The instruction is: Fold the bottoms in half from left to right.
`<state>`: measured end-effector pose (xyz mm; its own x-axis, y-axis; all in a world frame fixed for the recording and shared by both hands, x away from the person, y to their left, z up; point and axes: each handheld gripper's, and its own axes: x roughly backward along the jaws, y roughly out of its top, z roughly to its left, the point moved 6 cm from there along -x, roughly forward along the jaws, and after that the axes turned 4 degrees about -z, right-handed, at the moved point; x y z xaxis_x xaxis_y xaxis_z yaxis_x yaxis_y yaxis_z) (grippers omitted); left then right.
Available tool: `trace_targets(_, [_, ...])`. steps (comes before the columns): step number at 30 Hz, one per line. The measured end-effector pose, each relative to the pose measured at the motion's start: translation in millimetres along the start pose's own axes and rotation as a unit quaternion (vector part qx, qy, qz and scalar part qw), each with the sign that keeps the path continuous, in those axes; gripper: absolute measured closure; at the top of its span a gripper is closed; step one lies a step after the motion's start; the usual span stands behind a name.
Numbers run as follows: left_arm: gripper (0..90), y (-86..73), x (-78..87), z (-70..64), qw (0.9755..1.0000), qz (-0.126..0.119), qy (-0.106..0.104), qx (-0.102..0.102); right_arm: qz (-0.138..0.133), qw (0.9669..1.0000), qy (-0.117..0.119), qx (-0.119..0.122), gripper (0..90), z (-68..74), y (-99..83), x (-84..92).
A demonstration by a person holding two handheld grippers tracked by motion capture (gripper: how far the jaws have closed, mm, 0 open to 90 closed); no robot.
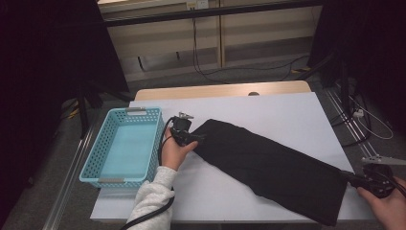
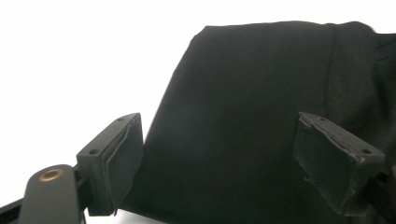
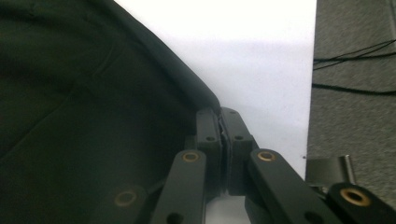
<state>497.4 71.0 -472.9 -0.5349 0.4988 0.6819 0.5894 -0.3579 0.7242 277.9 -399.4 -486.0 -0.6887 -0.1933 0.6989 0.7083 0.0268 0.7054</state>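
Observation:
A long black cloth (image 1: 268, 163) lies slantwise on the white table (image 1: 268, 108), from the middle left down to the near right corner. At the cloth's upper left end my left gripper (image 1: 195, 138) rests in a hand. In the left gripper view its jaws stand wide apart, and the left gripper (image 2: 219, 158) has the cloth (image 2: 261, 93) lying under the gap, with no pad pressing on it. My right gripper (image 1: 348, 176) is at the cloth's right edge. In the right gripper view the right gripper (image 3: 220, 114) is shut, pinching the cloth's (image 3: 70, 116) edge at the fingertips.
A light blue plastic basket (image 1: 91, 163) stands on the table's left side, close beside the left hand. The table's right edge (image 3: 314, 93) runs just beyond my right gripper, with grey floor and cables (image 3: 355, 86) past it. White tabletop lies bare behind the cloth.

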Motion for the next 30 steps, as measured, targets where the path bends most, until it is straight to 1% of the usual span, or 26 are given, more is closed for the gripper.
trace_targets(1, [16.5, 0.3, -0.8, 1.4, 1.0, -0.002, 0.004, -0.001, -0.002, 1.0, -0.002, 0.004, 87.5, 0.8, 0.4, 0.2])
trace_targets(2, [16.2, 1.2, -1.3, 3.6, 1.0, -0.001, 0.005, 0.002, -0.012, 0.9998, -0.01, 0.011, 80.8, 2.2, 1.5, 1.4])
trace_targets(3, [15.8, 1.2, -1.3, 3.6, 1.0, -0.001, 0.005, 0.002, -0.018, 0.9996, -0.016, 0.017, 76.5, 3.2, 2.3, 2.5])
trace_targets(4, [15.8, 2.1, -1.7, 5.0, 1.0, -0.004, 0.004, 0.002, -0.018, 0.9996, -0.016, 0.017, 76.5, 3.2, 2.3, 2.5])
trace_targets(5, [15.9, 2.3, -1.8, 6.8, 1.0, -0.003, 0.006, 0.001, -0.023, 0.9993, -0.014, 0.023, 71.6, 5.7, 3.3, 4.0])
trace_targets(6, [15.6, 2.5, -2.1, 8.6, 1.0, -0.003, 0.005, 0.002, -0.03, 0.9993, 0.001, 0.023, 63.4, 11.1, 5.0, 5.3])
trace_targets(7, [15.6, 2.7, -2.3, 9.6, 1.0, -0.005, 0.003, 0.007, -0.03, 0.9993, 0.001, 0.023, 63.4, 11.1, 5.0, 5.3])
trace_targets(9, [15.4, 2.7, -1.4, 13.9, 0.9999, -0.006, 0.008, 0.008, -0.034, 0.9991, 0.004, 0.023, 55.9, 16.3, 7.2, 4.9])
trace_targets(10, [15.4, 2.4, -0.7, 16.0, 0.9999, -0.004, 0.006, 0.009, -0.034, 0.9991, 0.009, 0.025, 53.3, 18.9, 8.0, 4.2])
trace_targets(11, [15.4, 2.0, -0.5, 17.4, 0.9999, -0.005, 0.01, 0.01, -0.035, 0.9988, 0.016, 0.029, 49.5, 23.8, 10.1, 2.5])
trace_targets(12, [15.1, 1.5, -0.8, 17.7, 0.9999, -0.005, 0.01, 0.01, -0.038, 0.9985, 0.023, 0.032, 46.0, 28.0, 12.0, 1.1])
trace_targets(13, [14.9, 0.7, -1.1, 17.7, 0.9999, -0.002, 0.009, 0.011, -0.042, 0.9978, 0.031, 0.041, 40.8, 35.9, 15.9, -1.2])
trace_targets(15, [14.7, -0.5, -1.6, 16.8, 1.0, 0.001, 0.007, 0.007, -0.05, 0.9969, 0.037, 0.047, 35.0, 41.8, 19.9, -2.8])
trace_targets(16, [14.7, -1.0, -1.9, 16.1, 1.0, 0.002, 0.006, 0.005, -0.05, 0.9969, 0.037, 0.047, 35.0, 41.8, 19.9, -2.8])
trace_targets(17, [14.6, -2.0, -1.8, 16.3, 1.0, 0.005, 0.007, -0.001, -0.055, 0.9961, 0.05, 0.049, 30.9, 49.3, 23.9, -5.4])
trace_targets(18, [14.6, -2.4, -1.9, 16.3, 1.0, 0.005, 0.006, -0.002, -0.055, 0.9961, 0.05, 0.049, 30.9, 49.3, 23.9, -5.4])
trace_targets(19, [14.4, -3.3, -1.2, 17.2, 1.0, 0.005, 0.006, 0.001, -0.059, 0.9953, 0.057, 0.051, 28.2, 54.6, 25.9, -8.3])
trace_targets(20, [14.1, -3.3, -1.2, 17.2, 1.0, 0.005, 0.006, 0.001, -0.059, 0.9953, 0.057, 0.051, 28.2, 54.6, 25.9, -8.3])
trace_targets(21, [14.0, -5.2, -1.2, 17.4, 1.0, 0.008, 0.004, 0.003, -0.053, 0.9948, 0.068, 0.053, 26.6, 61.6, 26.4, -12.0])
trace_targets(22, [13.7, -5.2, -1.2, 17.4, 1.0, 0.008, 0.004, 0.003, -0.053, 0.9948, 0.068, 0.053, 26.6, 61.6, 26.4, -12.0])
trace_targets(23, [12.9, -6.3, -0.9, 17.5, 0.9999, 0.01, 0.0, 0.006, -0.05, 0.9939, 0.083, 0.052, 26.0, 67.7, 26.3, -15.1])
trace_targets(25, [12.8, -6.5, -0.6, 17.7, 0.9999, 0.01, -0.001, 0.009, -0.049, 0.9935, 0.087, 0.055, 25.7, 69.4, 26.3, -16.4])
trace_targets(26, [12.4, -7.0, -0.5, 18.1, 0.9999, 0.009, 0.0, 0.009, -0.047, 0.9928, 0.089, 0.065, 25.7, 73.7, 25.8, -20.1])
trace_targets(27, [12.4, -7.0, -0.5, 18.1, 0.9999, 0.009, 0.0, 0.009, -0.047, 0.9928, 0.089, 0.065, 25.7, 73.7, 25.8, -20.1])
trace_targets(28, [12.3, -7.6, -0.4, 18.6, 0.9998, 0.011, 0.001, 0.013, -0.047, 0.992, 0.093, 0.07, 25.2, 76.7, 25.0, -22.6])
trace_targets(30, [12.1, -7.9, -0.5, 19.6, 0.9999, 0.01, 0.001, 0.012, -0.043, 0.9919, 0.094, 0.073, 24.1, 77.4, 23.9, -24.8])
